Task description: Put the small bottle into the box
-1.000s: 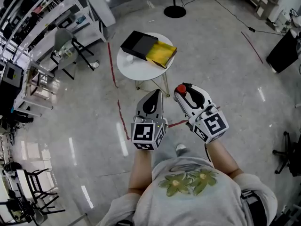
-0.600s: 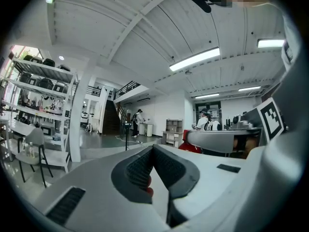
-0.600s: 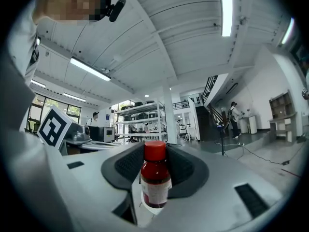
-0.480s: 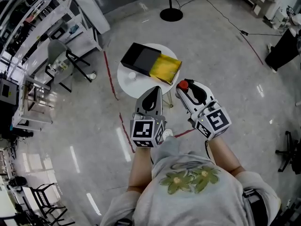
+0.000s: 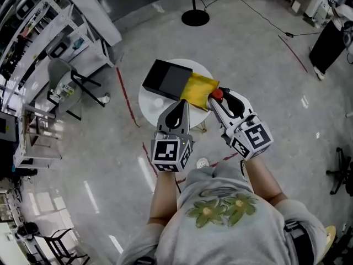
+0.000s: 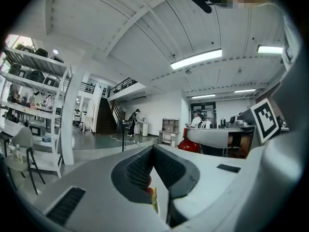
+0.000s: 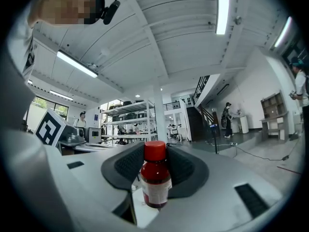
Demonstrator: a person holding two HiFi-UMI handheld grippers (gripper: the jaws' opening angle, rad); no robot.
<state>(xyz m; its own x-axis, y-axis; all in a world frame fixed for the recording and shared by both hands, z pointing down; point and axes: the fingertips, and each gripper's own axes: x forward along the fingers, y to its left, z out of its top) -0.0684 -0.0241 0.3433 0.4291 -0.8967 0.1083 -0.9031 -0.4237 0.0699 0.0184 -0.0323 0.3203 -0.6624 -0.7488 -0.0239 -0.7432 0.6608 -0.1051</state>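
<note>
Holding the small bottle [image 7: 155, 183] upright by its body, right gripper [image 7: 155, 166] has jaws wide with pads on both sides and the red cap above them. Left gripper [image 6: 153, 153] jaws are closed together, empty. Head view puts the bottle at the yellow end of the black box [image 5: 166, 78] on the round white table [image 5: 149, 102].

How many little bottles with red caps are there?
1. The small bottle stands upright, red cap up, clamped in the jaws of the right gripper. Another could be hidden inside the box.
</note>
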